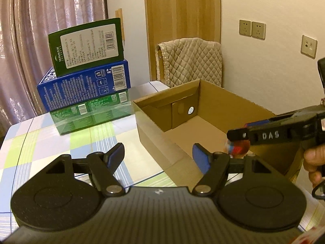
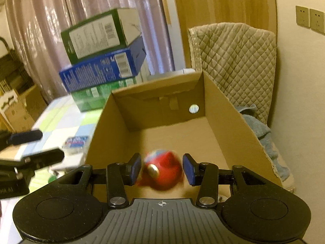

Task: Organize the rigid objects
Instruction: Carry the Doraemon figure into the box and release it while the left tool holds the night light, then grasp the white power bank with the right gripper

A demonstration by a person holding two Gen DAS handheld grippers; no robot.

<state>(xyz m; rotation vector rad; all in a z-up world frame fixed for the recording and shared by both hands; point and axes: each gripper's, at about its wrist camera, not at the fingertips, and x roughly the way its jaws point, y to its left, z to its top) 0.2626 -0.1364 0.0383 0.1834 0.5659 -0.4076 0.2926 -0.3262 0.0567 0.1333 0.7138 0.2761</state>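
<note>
R gripper [image 2: 161,169] is clamped on a red round toy [image 2: 162,172] over the cardboard box [image 2: 233,122]; lower it before letting go. L gripper [image 1: 158,155] is open w/ nothing in it.

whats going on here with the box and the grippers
A person is tidying a table with a handheld gripper in each hand. The right gripper is shut on a small red round object, blurred here, and holds it over the near end of an open cardboard box. The left gripper is open, with nothing between its fingers, over the checked tablecloth beside the box. Behind it, a dark green box sits on a blue box, on a lighter green box.
</note>
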